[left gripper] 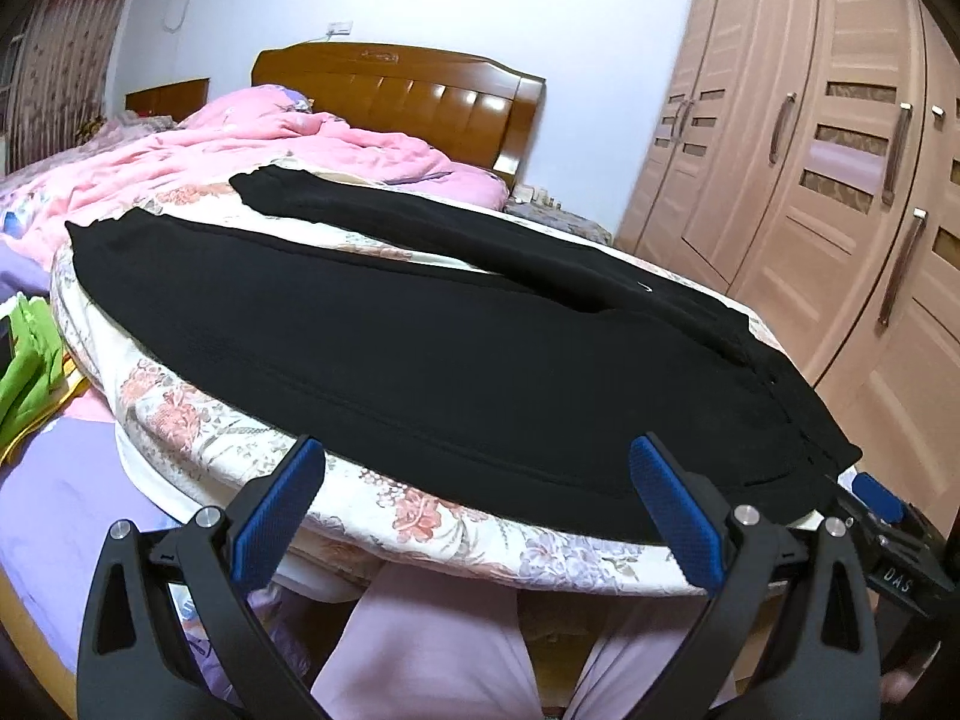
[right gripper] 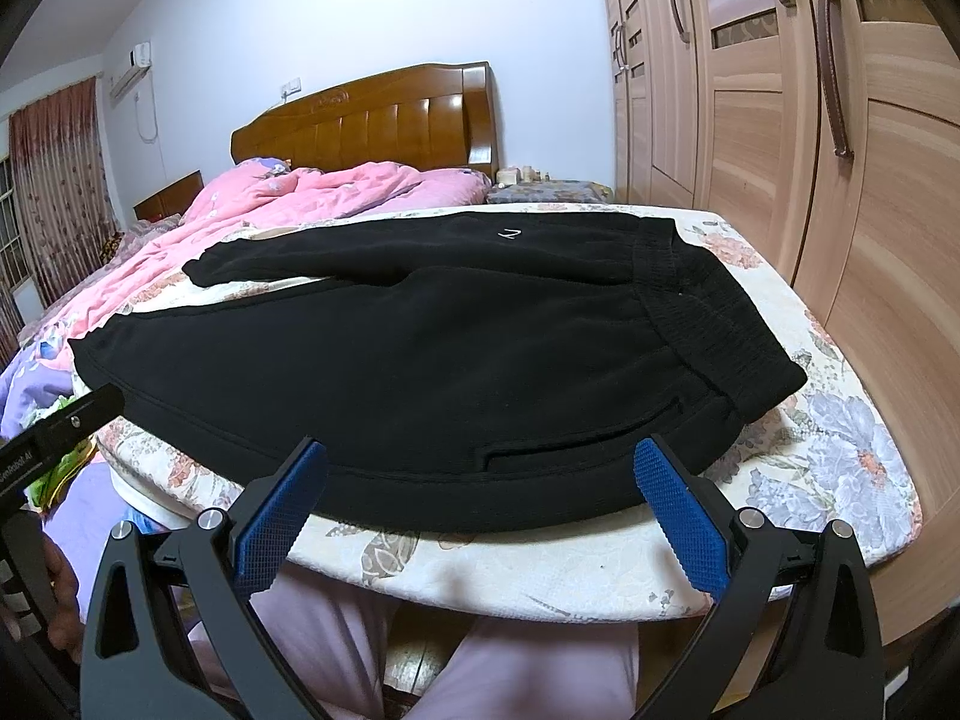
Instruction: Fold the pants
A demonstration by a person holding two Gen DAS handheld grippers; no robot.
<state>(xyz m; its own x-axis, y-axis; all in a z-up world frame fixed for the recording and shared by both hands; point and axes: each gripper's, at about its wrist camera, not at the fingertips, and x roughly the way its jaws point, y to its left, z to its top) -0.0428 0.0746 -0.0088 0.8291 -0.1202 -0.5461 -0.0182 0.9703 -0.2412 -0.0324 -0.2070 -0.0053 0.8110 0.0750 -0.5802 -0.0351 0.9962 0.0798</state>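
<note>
Both wrist cameras sit low at the near edge of the bed, close up, facing the far headboard (left gripper: pixel 399 93). The left view looks over the pants' (left gripper: pixel 390 348) legs, the right over the waistband (right gripper: pixel 714 324). Both share the pants, floral board (right gripper: pixel 840 450) and right-hand wardrobe (left gripper: pixel 840 180).

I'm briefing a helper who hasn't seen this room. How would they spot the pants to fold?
Find the wooden headboard; in front of the pink quilt lies a floral board. The black pants lie flat on it, the only dark garment.
</note>
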